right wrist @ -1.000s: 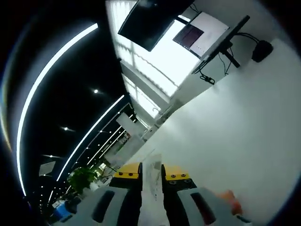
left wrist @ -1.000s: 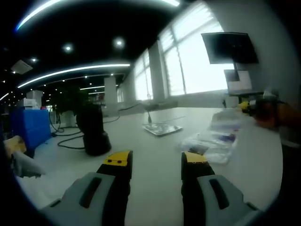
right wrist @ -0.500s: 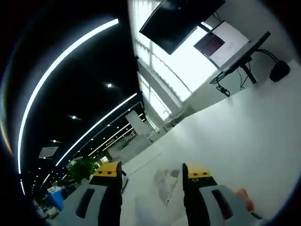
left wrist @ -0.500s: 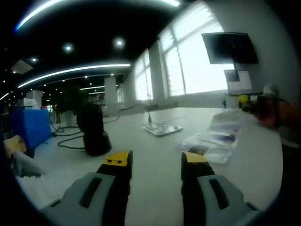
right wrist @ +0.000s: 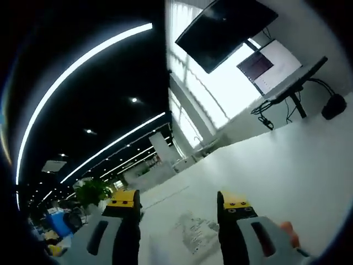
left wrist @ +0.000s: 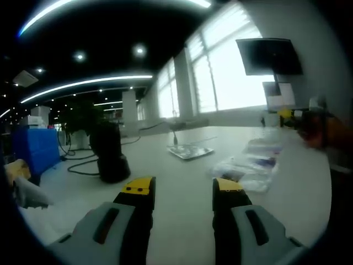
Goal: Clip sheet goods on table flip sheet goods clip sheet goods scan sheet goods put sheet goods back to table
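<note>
Right hand-held gripper [right wrist: 179, 201]: jaws spread, empty, above the white desk [right wrist: 287, 165]. 1 clear sheet-goods packet [right wrist: 191, 229] lies flat on the desk directly ahead, between the jaws; long axis unclear. Left hand-held gripper [left wrist: 182, 187]: jaws apart, empty; several packets in a pile [left wrist: 251, 165] lie ahead-right, count unclear. Right arm nearer.

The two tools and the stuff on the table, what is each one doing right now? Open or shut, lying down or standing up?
Left tool: open, holding nothing.
Right tool: open, holding nothing.
Clear packet: lying flat on the white table, between the right tool's jaws, not gripped.
Pile of clear packets: lying on the table.
Black stand: upright on the table.
Big wall screen: dark.
Small monitor: lit.
</note>
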### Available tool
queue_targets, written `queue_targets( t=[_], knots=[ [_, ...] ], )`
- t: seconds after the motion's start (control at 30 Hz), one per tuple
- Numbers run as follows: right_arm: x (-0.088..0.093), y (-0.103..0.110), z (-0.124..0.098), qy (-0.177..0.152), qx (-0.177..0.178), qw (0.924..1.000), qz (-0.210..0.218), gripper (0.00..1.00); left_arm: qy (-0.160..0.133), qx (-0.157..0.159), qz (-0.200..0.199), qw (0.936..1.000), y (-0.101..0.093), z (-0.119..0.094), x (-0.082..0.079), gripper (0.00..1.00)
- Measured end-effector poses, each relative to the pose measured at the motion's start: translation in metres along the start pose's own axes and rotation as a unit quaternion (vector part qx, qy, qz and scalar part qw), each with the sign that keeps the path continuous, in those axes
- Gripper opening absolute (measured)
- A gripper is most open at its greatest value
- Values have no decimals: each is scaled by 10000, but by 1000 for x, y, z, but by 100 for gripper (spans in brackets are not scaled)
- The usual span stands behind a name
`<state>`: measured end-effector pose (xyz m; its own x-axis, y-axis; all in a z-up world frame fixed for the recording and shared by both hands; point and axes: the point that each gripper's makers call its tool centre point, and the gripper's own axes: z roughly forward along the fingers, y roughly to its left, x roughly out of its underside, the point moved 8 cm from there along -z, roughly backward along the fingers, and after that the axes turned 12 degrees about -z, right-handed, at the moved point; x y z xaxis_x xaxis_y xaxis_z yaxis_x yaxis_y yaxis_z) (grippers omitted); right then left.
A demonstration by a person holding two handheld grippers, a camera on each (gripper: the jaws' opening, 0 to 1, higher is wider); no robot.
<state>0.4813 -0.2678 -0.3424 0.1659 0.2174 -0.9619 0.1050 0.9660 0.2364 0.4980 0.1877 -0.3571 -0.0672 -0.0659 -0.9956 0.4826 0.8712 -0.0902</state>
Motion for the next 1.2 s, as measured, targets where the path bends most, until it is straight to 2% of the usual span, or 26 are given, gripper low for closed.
queue_targets(
  t=[0.07, 0.13, 0.2, 0.3, 0.4, 0.43, 0.53, 0.6, 0.63, 0.7, 0.87, 0.97, 1.03, 1.1, 1.2],
  knots=[
    [-1, 14, 6, 141, -488, 9980, -386, 58, -1, 0, 4, 10000, 0, 0, 0, 34],
    [-3, 24, 10, 228, -707, 9948, -697, 57, -2, 3, 9, 10000, -1, 0, 0, 34],
    [-7, 35, 14, 173, -963, 9897, -1044, 58, -7, -4, 6, 10000, -1, -1, 0, 34],
    [-12, 49, 19, 179, -1315, 9838, -1208, 59, -12, -17, -3, 10000, -1, -1, -1, 34],
    [-13, 61, 25, 333, -1760, 9735, -1422, 59, -2, -9, 5, 10000, -2, -1, 0, 34],
    [-12, 67, 26, 416, -2040, 9673, -1449, 59, -1, -8, 5, 10000, -2, -1, 0, 34],
    [-9, 72, 29, 532, -2473, 9540, -1608, 57, -11, -11, -5, 10000, -1, -1, -1, 34],
    [-3, 70, 32, 756, -2628, 9417, -1959, 57, -16, -13, -5, 10000, -1, -1, -1, 34],
    [-2, 70, 33, 785, -2667, 9396, -1999, 57, -19, -14, -5, 10000, 0, -1, -1, 34],
    [0, 66, 36, 845, -2687, 9388, -1984, 57, -22, -20, -4, 10000, 0, -1, -1, 34],
    [4, 55, 42, 1060, -2758, 9300, -2186, 56, -21, -16, -4, 10000, 0, -1, -1, 34],
    [5, 49, 44, 1174, -2825, 9281, -2124, 55, -23, -16, -5, 10000, 1, -1, -1, 34],
    [7, 45, 45, 1246, -2884, 9242, -2170, 54, -24, -17, -6, 10000, 1, -1, -1, 34],
    [12, 41, 46, 1399, -2947, 9164, -2318, 54, -24, -17, -7, 10000, 1, -1, -1, 34],
    [16, 35, 49, 1461, -2996, 9128, -2362, 52, -20, -16, -1, 10000, 1, -1, -1, 34]
  ],
)
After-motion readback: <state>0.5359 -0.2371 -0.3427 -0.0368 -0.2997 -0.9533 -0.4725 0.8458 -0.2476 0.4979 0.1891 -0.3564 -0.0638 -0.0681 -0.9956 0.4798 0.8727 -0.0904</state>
